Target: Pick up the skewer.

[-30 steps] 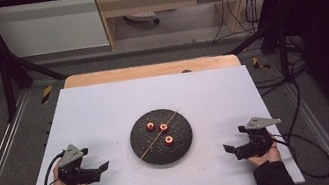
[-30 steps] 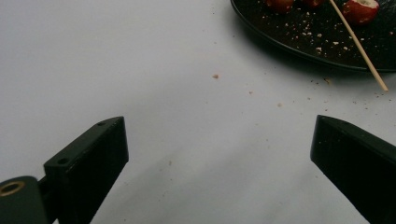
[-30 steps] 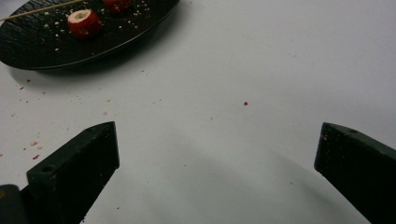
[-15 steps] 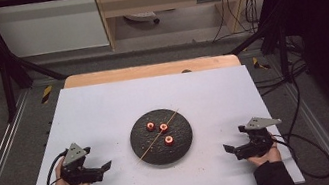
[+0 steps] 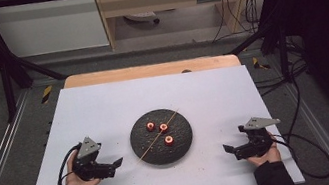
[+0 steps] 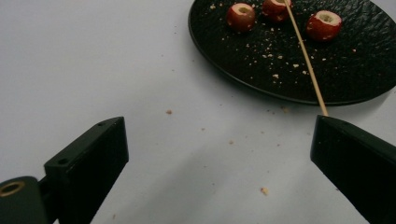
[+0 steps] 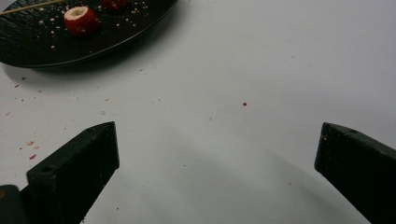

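Your left gripper sits low on the left of the white bench, its black fingers spread wide with nothing between them. In the left gripper view, bare white surface and a few crumbs lie in the gap, and the near end of the thin wooden skewer ends just above the tip of the finger at the right of that view; whether they touch I cannot tell. Your left hand wraps the body from behind.

Your right gripper rests on the right side of the bench, well apart from the plate, pointing toward it. Its fingers are also wide apart and grip nothing; only white bench top with scattered specks lies between them. Your right hand holds it from behind.

The round black textured plate lies in the middle of the bench, between your two grippers. On it sit three small red cored fruit pieces, each with a pale hollow on top, grouped in the upper half of the plate. The skewer lies diagonally across the plate, from its lower-left rim to its upper-right rim, passing beside the middle piece. Light crumbs dust the plate's surface and the bench just off its rim.
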Action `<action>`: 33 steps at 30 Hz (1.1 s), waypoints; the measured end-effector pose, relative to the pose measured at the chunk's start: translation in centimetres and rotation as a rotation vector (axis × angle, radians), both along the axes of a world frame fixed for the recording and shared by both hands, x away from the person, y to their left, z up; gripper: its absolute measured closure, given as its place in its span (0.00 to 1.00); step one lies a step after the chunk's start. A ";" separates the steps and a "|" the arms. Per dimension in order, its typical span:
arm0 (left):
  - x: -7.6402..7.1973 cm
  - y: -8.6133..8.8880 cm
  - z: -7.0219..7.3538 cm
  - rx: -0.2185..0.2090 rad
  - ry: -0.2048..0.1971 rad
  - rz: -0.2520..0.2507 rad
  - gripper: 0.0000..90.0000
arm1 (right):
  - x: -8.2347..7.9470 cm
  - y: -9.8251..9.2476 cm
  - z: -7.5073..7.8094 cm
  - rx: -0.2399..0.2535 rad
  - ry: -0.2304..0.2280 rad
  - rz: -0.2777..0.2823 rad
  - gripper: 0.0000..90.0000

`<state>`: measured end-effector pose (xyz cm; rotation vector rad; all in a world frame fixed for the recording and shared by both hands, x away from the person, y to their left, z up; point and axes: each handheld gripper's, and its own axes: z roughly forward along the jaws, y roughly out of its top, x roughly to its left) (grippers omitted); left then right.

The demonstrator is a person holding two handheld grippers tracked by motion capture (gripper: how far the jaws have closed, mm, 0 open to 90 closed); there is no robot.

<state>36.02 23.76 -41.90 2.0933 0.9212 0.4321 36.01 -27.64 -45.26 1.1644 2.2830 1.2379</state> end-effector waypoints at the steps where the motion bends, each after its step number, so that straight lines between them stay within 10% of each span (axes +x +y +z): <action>1: 0.0 0.0 0.0 0.000 0.000 0.000 0.04 | 0.0 0.0 0.0 0.000 0.000 0.000 0.01; 15: 1.1 -4.3 2.5 -0.005 0.023 -0.035 0.08 | 0.0 0.2 0.1 -0.017 0.003 0.002 0.01; 33: 3.3 -11.1 1.2 0.136 0.145 -0.094 0.38 | 0.0 0.2 0.2 -0.023 0.004 0.000 0.01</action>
